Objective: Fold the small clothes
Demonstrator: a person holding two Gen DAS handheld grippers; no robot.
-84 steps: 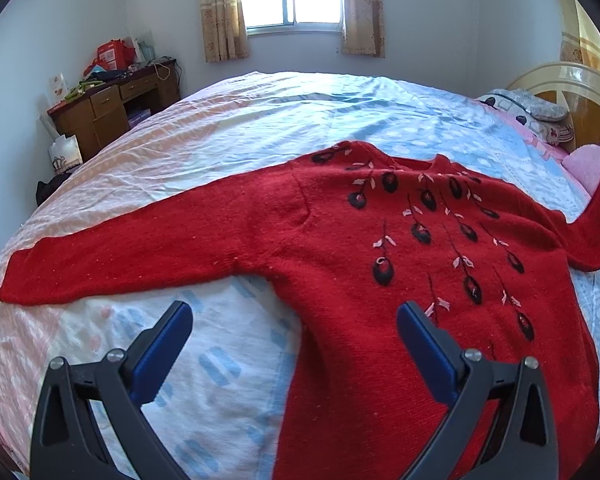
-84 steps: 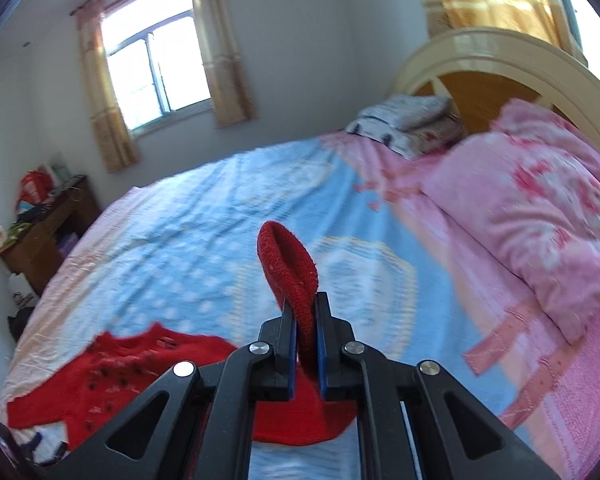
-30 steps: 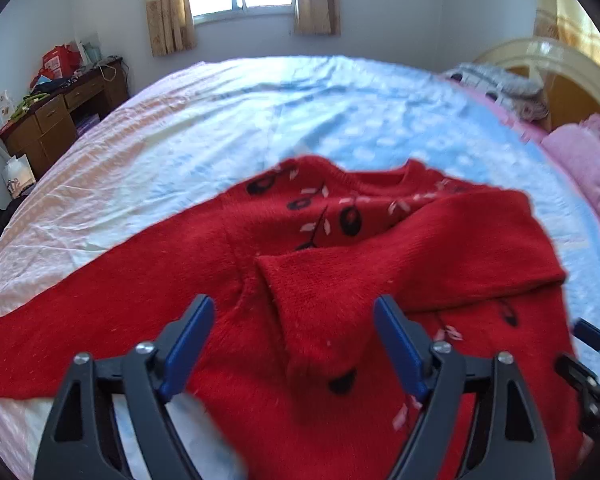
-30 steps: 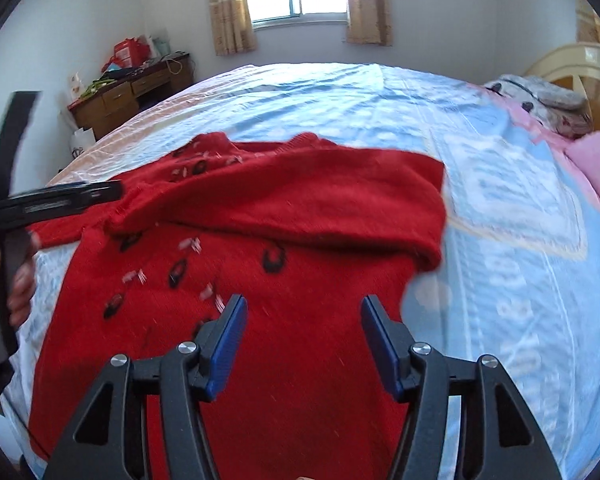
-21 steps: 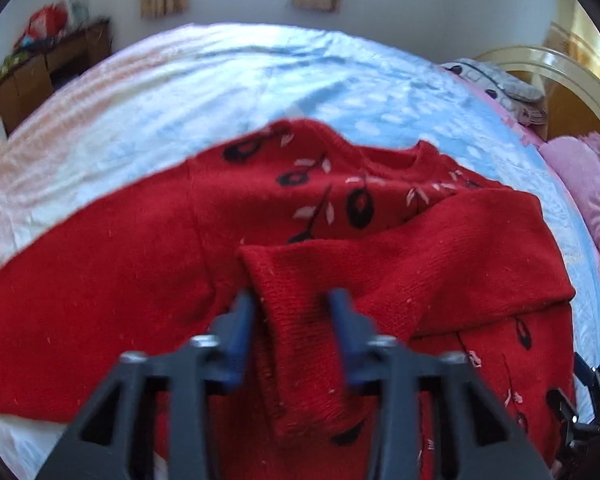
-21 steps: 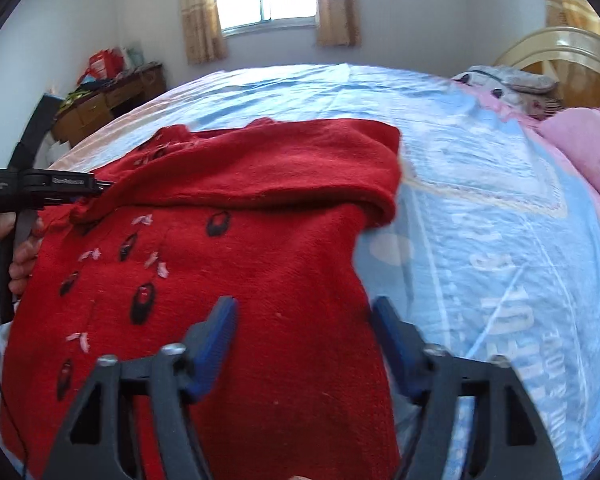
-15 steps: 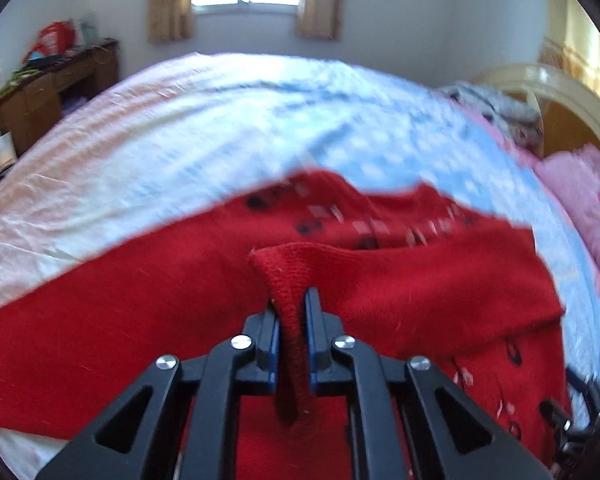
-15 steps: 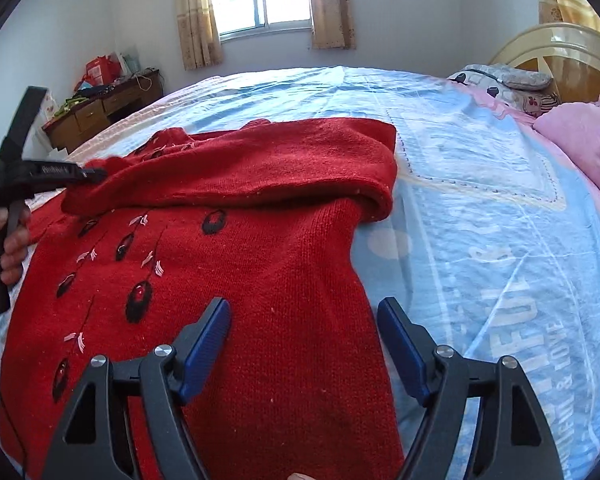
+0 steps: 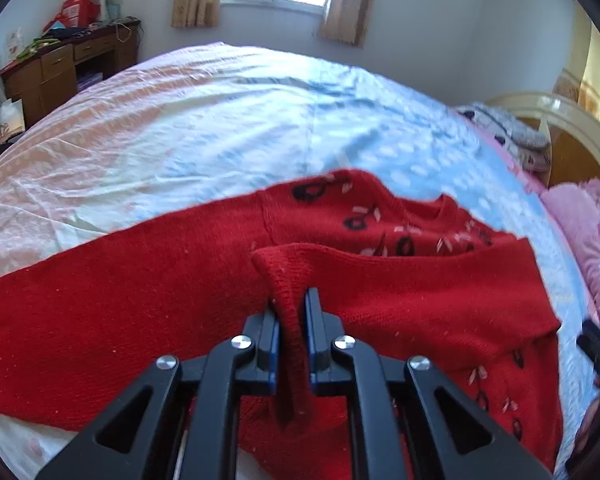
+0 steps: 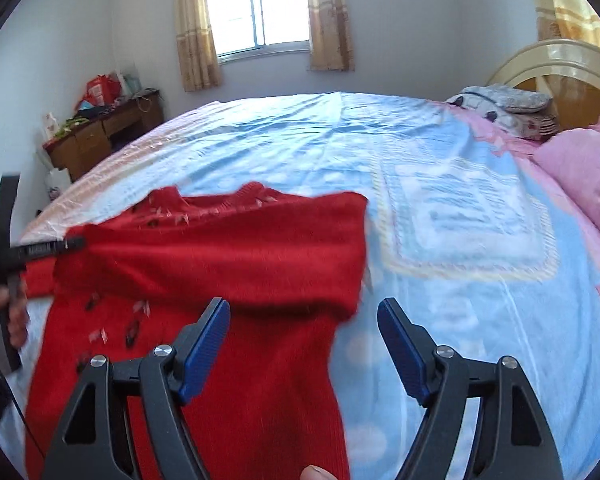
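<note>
One red sweater [image 9: 420, 300] lies flat on the bed [image 9: 220, 128], collar toward the window [image 10: 260, 8], its long axis running from hem to collar. One sleeve stretches left; the other is folded across the chest. Two tools: the left hand-held gripper [image 9: 292, 312] is clenched on the folded sleeve's cuff [image 9: 284, 276], and the right hand-held gripper [image 10: 304, 320] hangs released above the hem. One wooden desk [image 10: 104, 132] stands by the wall.
</note>
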